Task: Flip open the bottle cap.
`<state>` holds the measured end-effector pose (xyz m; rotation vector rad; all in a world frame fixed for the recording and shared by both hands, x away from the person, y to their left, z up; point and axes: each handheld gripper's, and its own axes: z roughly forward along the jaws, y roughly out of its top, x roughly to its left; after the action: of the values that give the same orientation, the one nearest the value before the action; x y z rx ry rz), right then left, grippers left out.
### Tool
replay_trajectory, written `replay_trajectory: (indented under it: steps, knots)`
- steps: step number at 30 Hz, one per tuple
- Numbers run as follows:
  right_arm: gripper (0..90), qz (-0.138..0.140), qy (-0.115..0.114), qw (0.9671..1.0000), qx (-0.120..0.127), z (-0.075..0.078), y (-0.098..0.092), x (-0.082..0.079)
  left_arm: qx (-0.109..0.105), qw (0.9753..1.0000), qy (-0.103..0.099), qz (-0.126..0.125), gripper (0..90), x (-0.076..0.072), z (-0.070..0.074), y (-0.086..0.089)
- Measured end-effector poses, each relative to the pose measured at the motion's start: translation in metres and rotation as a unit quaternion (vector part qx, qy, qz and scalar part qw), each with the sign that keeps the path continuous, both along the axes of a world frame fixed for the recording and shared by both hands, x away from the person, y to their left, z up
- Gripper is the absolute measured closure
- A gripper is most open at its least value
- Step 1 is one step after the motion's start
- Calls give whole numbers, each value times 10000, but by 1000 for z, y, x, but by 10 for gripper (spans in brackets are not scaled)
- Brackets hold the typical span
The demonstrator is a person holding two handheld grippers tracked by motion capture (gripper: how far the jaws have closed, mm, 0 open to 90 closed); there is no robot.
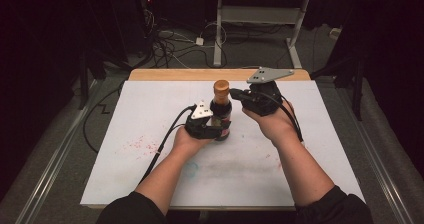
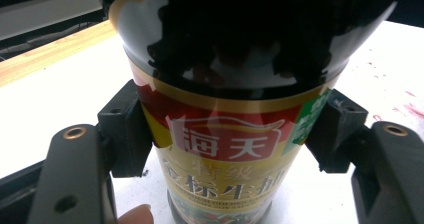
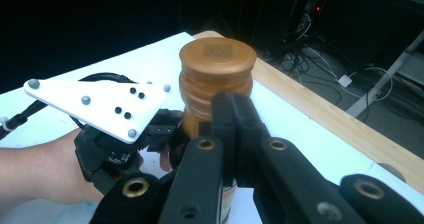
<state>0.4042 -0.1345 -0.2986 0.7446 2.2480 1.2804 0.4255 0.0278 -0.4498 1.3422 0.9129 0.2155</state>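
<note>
I have the bottle point(image 1: 221, 111) standing upright near the middle of the white desk point(image 1: 150, 119). It is dark, with a brown cap point(image 1: 221, 87) on top and a red and gold label point(image 2: 225, 149) around its body.

My left tongs point(image 1: 214, 126) are pinching the bottle low on its body. In the left gripper view I see one black pad point(image 2: 125, 129) pressed on each side of the label, and the bottle sits right between them. A bit of a fingertip point(image 2: 135, 215) peeks in at the bottom edge there.

My right tongs point(image 1: 235, 95) are up beside the bottle's neck, just under the cap. In the right gripper view their two jaws are pressed together with no gap between them, and their tips sit right in front of the neck. I cannot tell if they touch it. They are not pinching anything.

In that same view I see my left hand point(image 3: 45, 171) behind the bottle, with the white three-cornered plate point(image 3: 102, 105) on top of its tongs.

There are some small red marks point(image 1: 140, 145) on the desk, to the left of my left hand. Behind the desk, cords point(image 1: 170, 44) lie on the floor.
</note>
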Motion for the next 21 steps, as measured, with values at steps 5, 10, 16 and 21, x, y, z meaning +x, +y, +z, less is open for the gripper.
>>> replay_trajectory:
  steps: [5,10,16,21]
  knots:
    - [900,0,29,10000,-67,1,1,1,3,10000,-6,0,290,0,0,0]
    - [900,-16,41,9999,-165,2,2,1,19,10000,-20,7,290,-1,0,-1]
    - [900,-30,41,9997,-254,4,4,2,45,10000,-8,-1,290,-1,0,0]
    - [900,-27,35,9996,-262,5,5,2,28,10000,12,5,291,0,0,0]
